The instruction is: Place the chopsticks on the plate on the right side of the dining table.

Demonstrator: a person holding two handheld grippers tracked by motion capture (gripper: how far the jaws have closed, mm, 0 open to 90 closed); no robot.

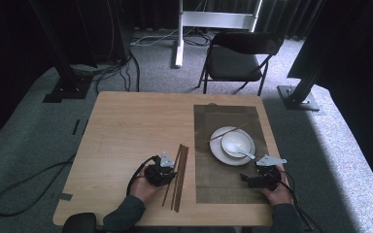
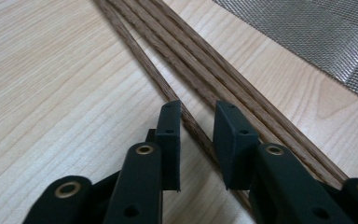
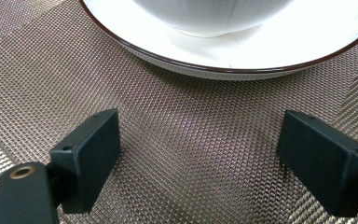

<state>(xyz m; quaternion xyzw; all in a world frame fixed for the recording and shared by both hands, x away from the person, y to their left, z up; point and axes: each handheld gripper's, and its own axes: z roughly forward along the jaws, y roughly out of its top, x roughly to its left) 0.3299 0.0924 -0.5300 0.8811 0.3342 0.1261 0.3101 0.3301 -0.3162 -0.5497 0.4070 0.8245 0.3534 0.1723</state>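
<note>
- Wooden worktop point(image 1: 126, 126), grey carpet around, black chair point(image 1: 238, 58) behind it
- chopsticks point(image 1: 178, 174) lie in a bundle on bare wood just left of mat point(image 1: 223, 189)
- left claw point(image 2: 196, 126) low over the bundle, jaws narrowly apart astride one chopstick point(image 2: 193, 126), pads not clearly pressing it
- right claw point(image 3: 198, 158) spread wide, nothing between jaws, hovering on mat near plate point(image 3: 242, 56)
- bowl point(image 1: 236, 142) with spoon point(image 1: 246, 154) sits on plate; one more chopstick point(image 1: 222, 136) rests across plate
</note>
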